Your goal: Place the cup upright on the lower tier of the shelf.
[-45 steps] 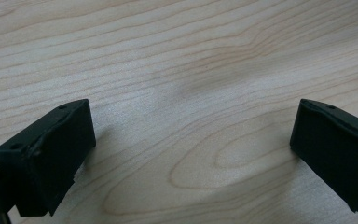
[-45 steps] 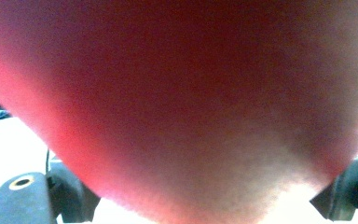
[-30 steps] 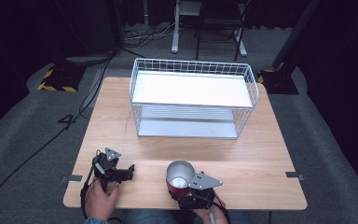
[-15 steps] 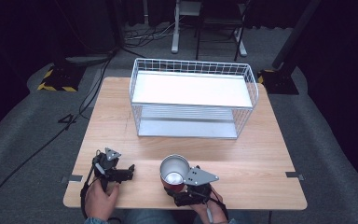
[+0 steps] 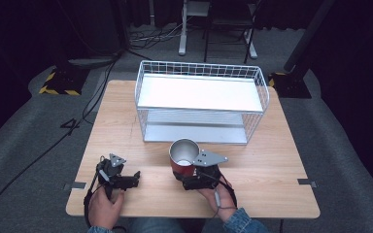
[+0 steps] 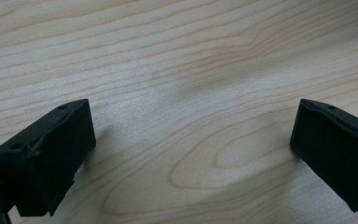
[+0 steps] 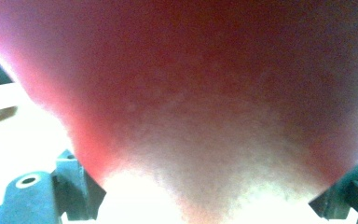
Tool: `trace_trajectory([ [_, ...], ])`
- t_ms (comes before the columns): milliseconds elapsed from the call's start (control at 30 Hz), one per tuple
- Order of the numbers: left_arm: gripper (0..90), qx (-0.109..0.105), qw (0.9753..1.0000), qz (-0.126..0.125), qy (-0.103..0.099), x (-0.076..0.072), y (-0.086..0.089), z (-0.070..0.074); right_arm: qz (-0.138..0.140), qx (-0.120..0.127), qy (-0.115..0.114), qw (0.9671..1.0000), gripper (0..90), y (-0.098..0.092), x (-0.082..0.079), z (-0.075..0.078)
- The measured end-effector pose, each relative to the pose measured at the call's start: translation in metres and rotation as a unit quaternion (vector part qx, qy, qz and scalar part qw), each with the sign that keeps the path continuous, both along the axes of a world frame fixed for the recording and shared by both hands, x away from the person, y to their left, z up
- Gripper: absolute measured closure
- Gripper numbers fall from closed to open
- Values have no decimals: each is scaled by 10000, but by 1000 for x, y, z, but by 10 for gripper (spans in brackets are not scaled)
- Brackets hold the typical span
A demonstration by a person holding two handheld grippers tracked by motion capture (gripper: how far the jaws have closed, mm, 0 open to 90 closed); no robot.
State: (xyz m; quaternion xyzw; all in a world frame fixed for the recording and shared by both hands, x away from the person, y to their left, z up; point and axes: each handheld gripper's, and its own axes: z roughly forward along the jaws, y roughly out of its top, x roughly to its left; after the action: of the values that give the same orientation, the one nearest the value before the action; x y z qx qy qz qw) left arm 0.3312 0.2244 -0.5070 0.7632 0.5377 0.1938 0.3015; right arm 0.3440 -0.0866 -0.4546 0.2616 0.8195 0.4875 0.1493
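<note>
A red cup [image 5: 183,156] with a shiny metal inside is lifted above the table's front middle, and my right gripper [image 5: 188,178] is shut on its lower wall. In the right gripper view the cup's red wall [image 7: 186,93] presses close against the lens between the two jaws. My left gripper [image 5: 126,178] rests low over the table's front left, held by a hand. Its jaws stand wide apart in the left gripper view, with bare wood [image 6: 191,121] between them; the left gripper [image 6: 191,154] is open.
A white wire basket shelf [image 5: 200,73] with two levels stands at the back middle of the wooden table [image 5: 281,160]. Beyond the table lie cables, chair legs and a yellow-black striped base [image 5: 58,82] on grey floor.
My right gripper has lifted the red cup and carried it a little forward, toward the shelf. The left gripper has stayed where it was.
</note>
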Motion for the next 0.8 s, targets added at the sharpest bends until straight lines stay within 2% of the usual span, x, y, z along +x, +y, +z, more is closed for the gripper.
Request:
trace_trajectory([
  [300,2,3,10000,-7,-1,0,0,0,-240,-167,-22,9996,169,-1,36,2],
  [800,2,6,10000,-13,6,0,0,0,-595,-213,-110,9979,169,-11,86,-4],
])
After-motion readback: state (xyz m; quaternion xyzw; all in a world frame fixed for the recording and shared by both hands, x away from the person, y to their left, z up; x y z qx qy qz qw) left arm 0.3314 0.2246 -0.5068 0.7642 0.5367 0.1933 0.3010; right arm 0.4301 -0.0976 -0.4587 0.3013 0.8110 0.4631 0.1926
